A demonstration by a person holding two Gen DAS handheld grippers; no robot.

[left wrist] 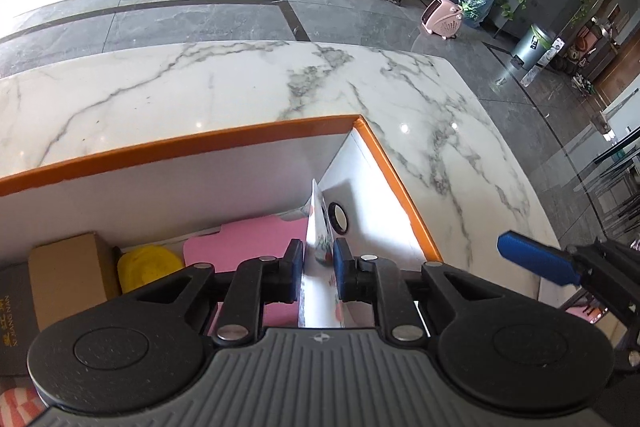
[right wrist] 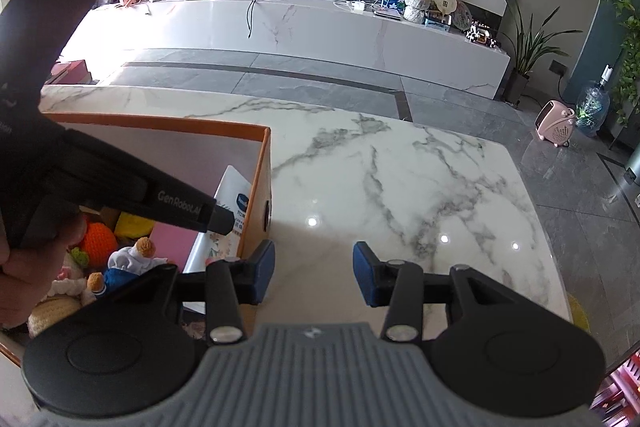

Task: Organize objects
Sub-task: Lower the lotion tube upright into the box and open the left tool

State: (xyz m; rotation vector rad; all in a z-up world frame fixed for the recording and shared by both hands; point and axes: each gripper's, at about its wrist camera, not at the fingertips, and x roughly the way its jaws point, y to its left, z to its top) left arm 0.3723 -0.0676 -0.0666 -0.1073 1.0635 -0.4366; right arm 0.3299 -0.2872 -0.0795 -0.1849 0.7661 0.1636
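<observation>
The left claw (left wrist: 316,267) clamped a flat pack (left wrist: 320,227) inside the box (left wrist: 256,137), which already held toys. The right claw (right wrist: 314,277) hung open, empty, over the bench (right wrist: 400,167). Judged nearly complete.

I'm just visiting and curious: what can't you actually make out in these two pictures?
- Flat white packet: left wrist view shows it edge-on; the left gripper covers its lower part.
- Orange-rimmed box: its floor lies behind the gripper body.
- Plush toys: right wrist view, partly behind the left gripper's handle.
- Black book: cut by the picture's edge.
</observation>
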